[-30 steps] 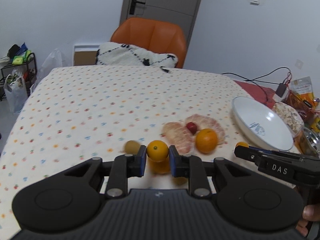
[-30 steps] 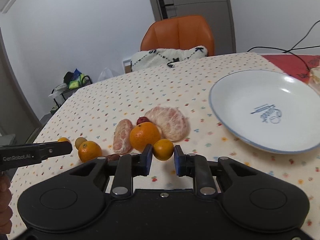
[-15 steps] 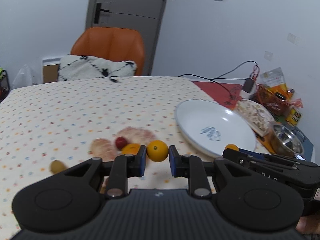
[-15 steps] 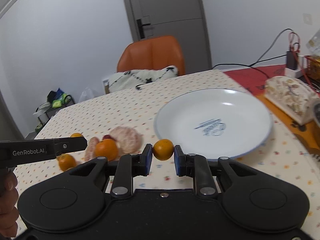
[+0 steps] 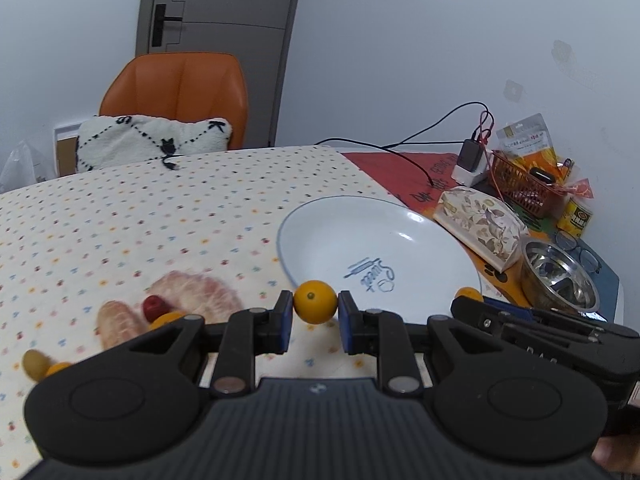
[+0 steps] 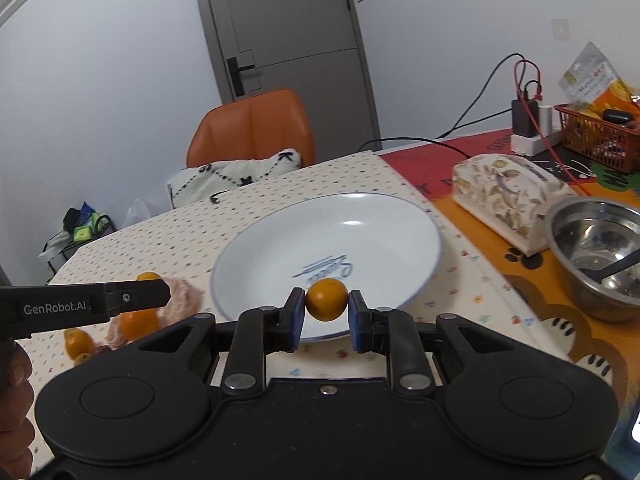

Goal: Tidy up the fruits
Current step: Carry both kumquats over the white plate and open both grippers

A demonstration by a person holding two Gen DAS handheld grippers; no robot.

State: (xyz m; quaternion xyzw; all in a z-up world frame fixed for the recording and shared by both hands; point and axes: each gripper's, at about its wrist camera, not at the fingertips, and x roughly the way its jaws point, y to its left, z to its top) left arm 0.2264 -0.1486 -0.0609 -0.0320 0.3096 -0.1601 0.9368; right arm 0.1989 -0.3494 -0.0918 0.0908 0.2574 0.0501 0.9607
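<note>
Step in hand, by judgement: both fruits to plate (image 6: 416,216). Carry each over rim, lower close to white dish floor, then release; round fruit rolls, keep drops apart. Left claw (image 5: 315,312) clenched on small orange (image 5: 315,301), at near rim. Right claw (image 6: 326,312) clenched on second small orange (image 6: 327,299), above plate. Both smooth, yellow-orange. Rest of fruit on bench (image 5: 120,220).

The plate (image 5: 332,220) sits on the tablecloth (image 5: 140,216), the loose fruit pile (image 5: 188,296) to its left — the metal bowl (image 5: 560,276) and tissue pouch (image 5: 480,224) to its right. Behind the table, a chair (image 5: 176,92) holds a cushion (image 5: 152,140). Each gripper's kumquat hangs at the plate's near rim — left (image 5: 315,301), right (image 6: 327,299).
</note>
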